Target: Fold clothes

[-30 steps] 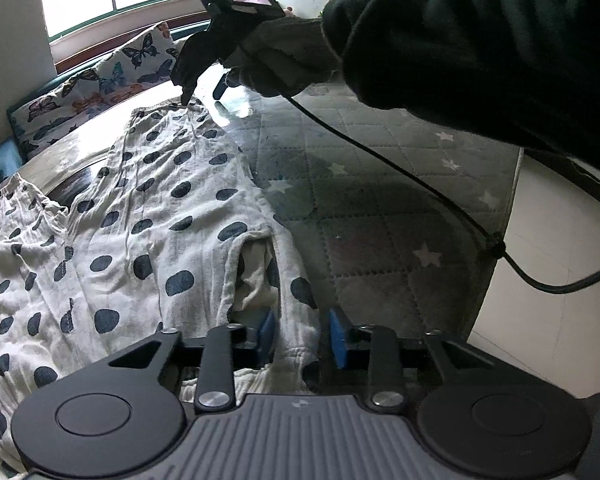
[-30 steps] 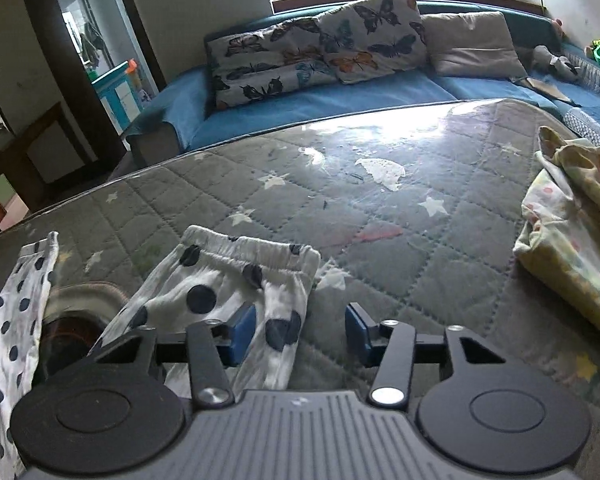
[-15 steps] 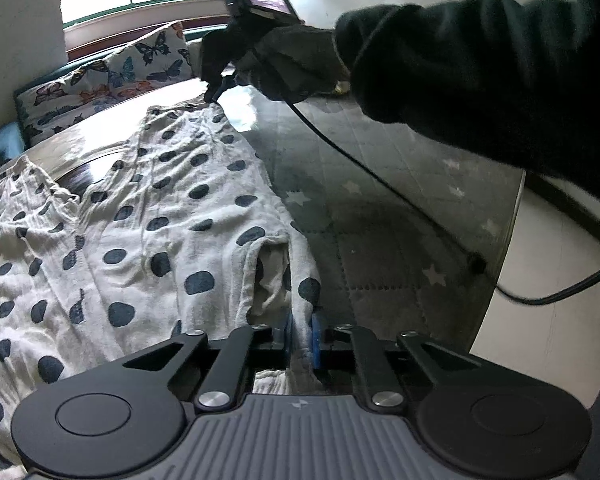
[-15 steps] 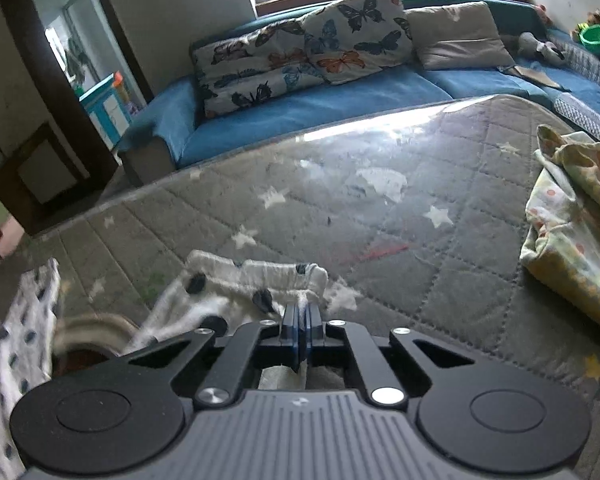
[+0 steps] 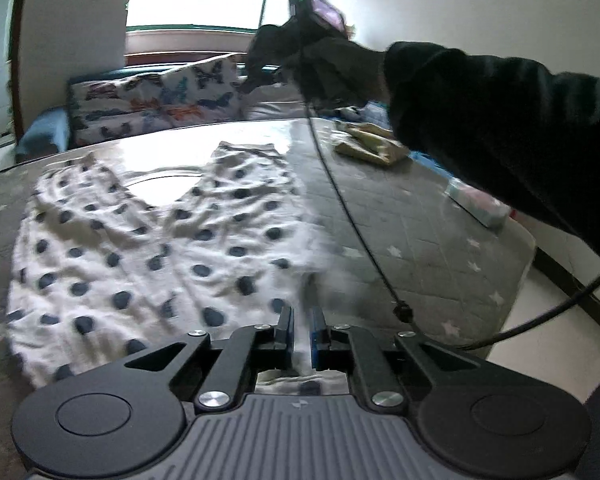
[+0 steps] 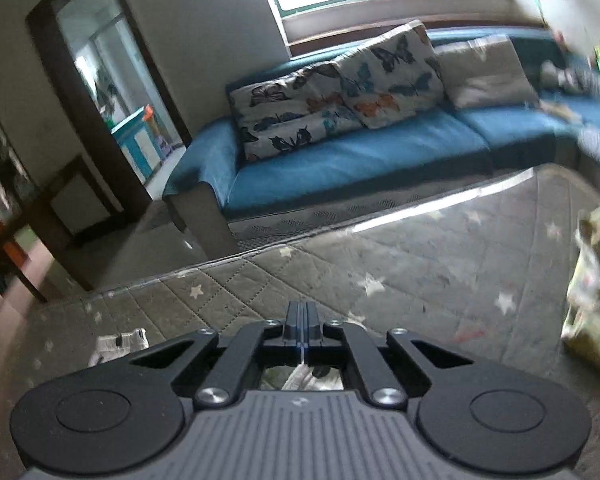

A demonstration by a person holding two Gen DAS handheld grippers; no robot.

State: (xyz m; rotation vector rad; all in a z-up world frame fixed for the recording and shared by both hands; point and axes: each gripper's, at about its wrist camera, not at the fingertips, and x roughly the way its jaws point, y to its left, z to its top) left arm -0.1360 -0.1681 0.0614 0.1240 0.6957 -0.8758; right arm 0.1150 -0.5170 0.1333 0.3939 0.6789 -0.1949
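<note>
White polka-dot trousers [image 5: 148, 248] lie spread on the grey quilted mattress [image 5: 420, 240]. My left gripper [image 5: 301, 330] is shut on the near right edge of the trousers, and the cloth runs up between its blue pads. My right gripper [image 6: 301, 330] is shut on another part of the trousers; white cloth shows under its jaws, and a bit of hem [image 6: 120, 340] lies at lower left. In the left wrist view the right gripper [image 5: 256, 80] is raised well above the far end of the mattress, its cable hanging down.
A folded yellowish garment [image 5: 368, 146] lies on the mattress far right, also in the right wrist view [image 6: 596, 300]. A blue sofa [image 6: 360, 160] with butterfly cushions stands behind. The mattress's right edge [image 5: 528, 264] drops to a white floor. A doorway opens at left.
Both grippers closed on the trousers and lifted. The right gripper rose high above the mattress, pulling its end up. The left gripper raised its edge, and the views tilted upward.
</note>
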